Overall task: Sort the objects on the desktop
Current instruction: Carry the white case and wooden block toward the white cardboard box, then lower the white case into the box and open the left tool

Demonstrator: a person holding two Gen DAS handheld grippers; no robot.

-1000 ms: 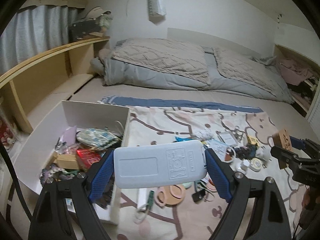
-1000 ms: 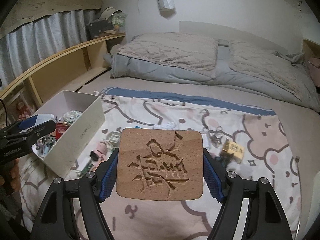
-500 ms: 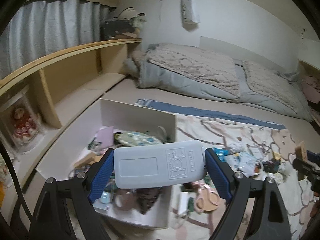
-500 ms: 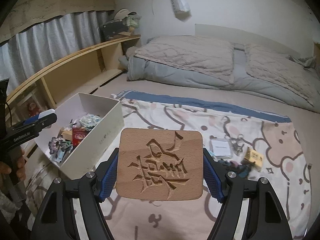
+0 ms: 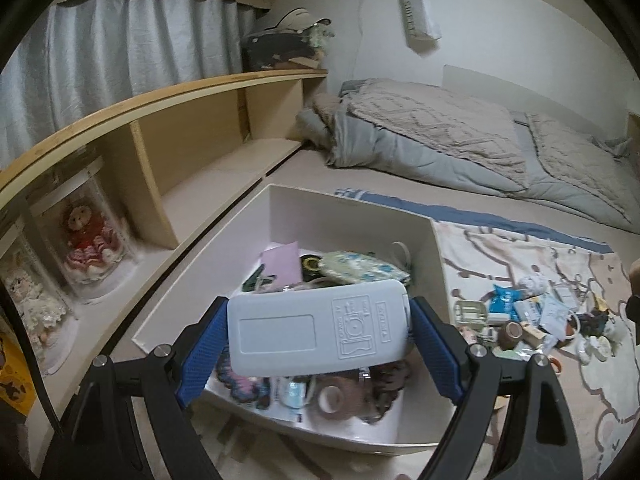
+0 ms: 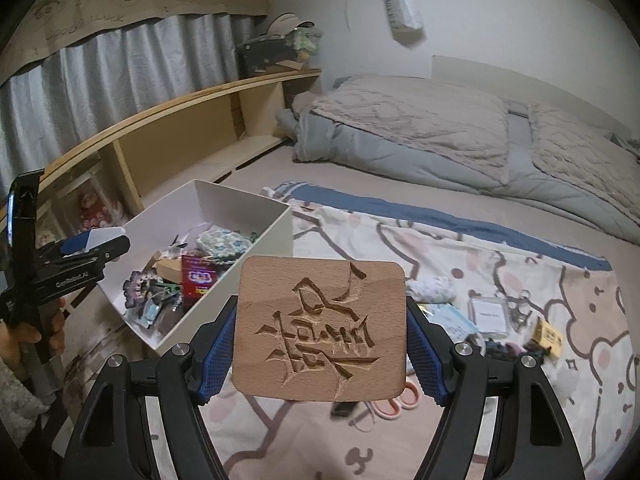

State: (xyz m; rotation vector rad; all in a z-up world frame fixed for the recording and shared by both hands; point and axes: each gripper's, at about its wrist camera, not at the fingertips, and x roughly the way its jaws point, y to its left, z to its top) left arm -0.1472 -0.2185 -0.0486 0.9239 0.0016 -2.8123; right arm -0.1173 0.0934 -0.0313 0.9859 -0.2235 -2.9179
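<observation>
My left gripper [image 5: 318,330] is shut on a white plastic case [image 5: 316,326] with an embossed camera mark, held above the near end of a white box [image 5: 344,208] full of small items. It also shows in the right wrist view [image 6: 94,242] at the box's left side. My right gripper [image 6: 320,330] is shut on a carved wooden plaque [image 6: 318,330], held above the patterned blanket [image 6: 460,248] to the right of the box [image 6: 256,236].
Loose small items lie on the blanket: scissors [image 6: 390,400], a card holder [image 6: 490,314], a yellow box [image 6: 548,336], pouches [image 5: 504,302]. A wooden shelf [image 5: 180,120] with dolls [image 5: 90,240] runs along the left. Bedding [image 6: 440,128] lies behind.
My left gripper has swung left with the white case, from over the blanket to over the box. My right gripper has moved left toward the box with the plaque.
</observation>
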